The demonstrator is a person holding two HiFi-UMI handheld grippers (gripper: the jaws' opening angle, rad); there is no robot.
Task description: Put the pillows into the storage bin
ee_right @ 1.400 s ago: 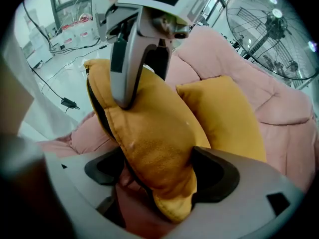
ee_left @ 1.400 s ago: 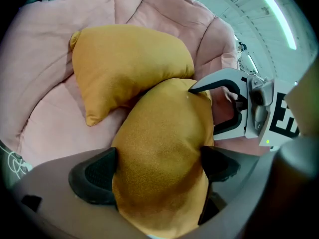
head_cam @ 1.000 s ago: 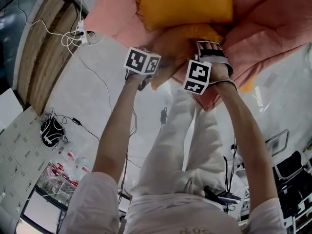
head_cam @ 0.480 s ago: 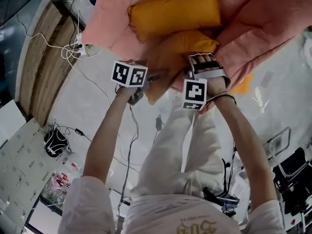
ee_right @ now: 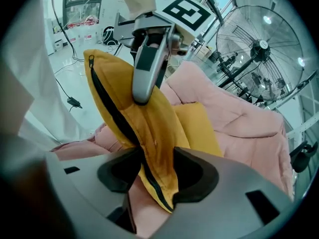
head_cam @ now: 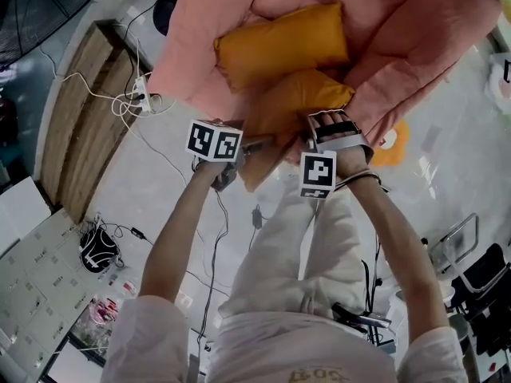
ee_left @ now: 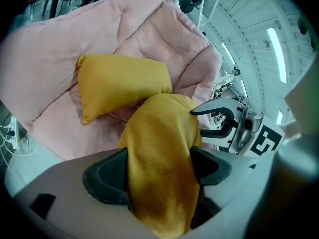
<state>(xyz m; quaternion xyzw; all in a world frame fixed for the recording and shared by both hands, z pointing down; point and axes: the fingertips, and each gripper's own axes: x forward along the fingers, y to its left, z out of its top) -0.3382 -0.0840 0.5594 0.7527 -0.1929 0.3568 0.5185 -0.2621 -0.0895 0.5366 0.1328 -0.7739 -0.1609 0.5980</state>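
Pillow raised, left gripper, right gripper tightening

Right gripper at the bottom edge, dark pads pinching the lower corner of a yellow fabric pillow. Jaws just now closing further, cloth squeezed thin between them. Black zip running up the pillow's left seam. Higher up, grey left gripper with a marker cube on top, gripping the same pillow, its jaws likewise lately closing. Behind, second yellow pillow lying on a pink quilted comforter. Large round wire-caged fan at upper right. White garment at left. Black cable on the pale floor.
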